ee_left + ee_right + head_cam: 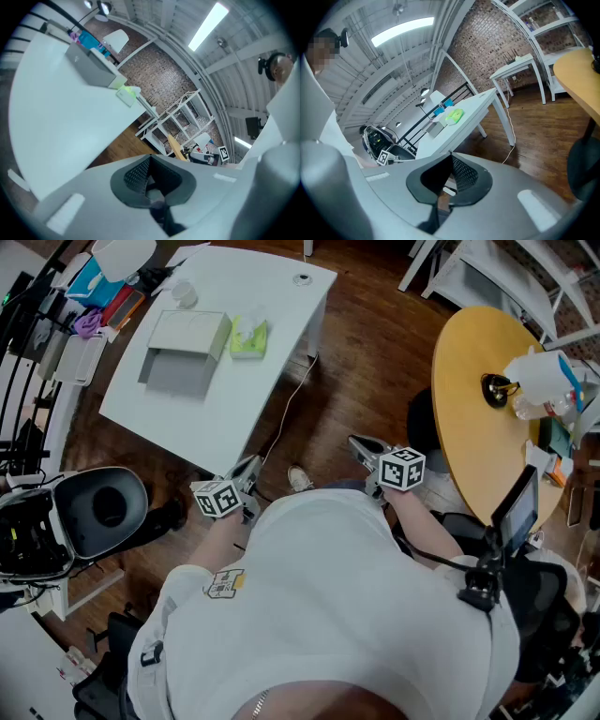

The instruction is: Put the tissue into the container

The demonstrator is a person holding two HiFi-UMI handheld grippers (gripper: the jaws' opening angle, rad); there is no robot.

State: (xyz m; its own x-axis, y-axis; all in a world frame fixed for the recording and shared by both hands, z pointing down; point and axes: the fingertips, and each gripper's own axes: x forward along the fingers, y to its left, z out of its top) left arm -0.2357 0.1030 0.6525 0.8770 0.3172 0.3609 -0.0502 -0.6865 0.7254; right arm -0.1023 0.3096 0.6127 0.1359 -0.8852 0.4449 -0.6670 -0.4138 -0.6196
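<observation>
A green pack of tissue (248, 337) lies on the white table (234, 427) at the far left, beside a grey box-shaped container (184, 352). Both grippers are held close to the person's body, well short of the table. My left gripper (250, 465) is shut and empty, aimed toward the table's near corner. My right gripper (358, 442) is shut too, with nothing in it, over the wooden floor. In the left gripper view the container (93, 70) and the tissue pack (124, 93) sit far up the tabletop. The right gripper view shows the tissue pack (453, 115) far off.
A round yellow table (469, 409) with a bottle and small items stands to the right. A white-and-black seat (98, 507) is at the left, an office chair (534, 606) at lower right. A cable (286, 413) trails over the wooden floor. White shelving (487, 268) stands beyond.
</observation>
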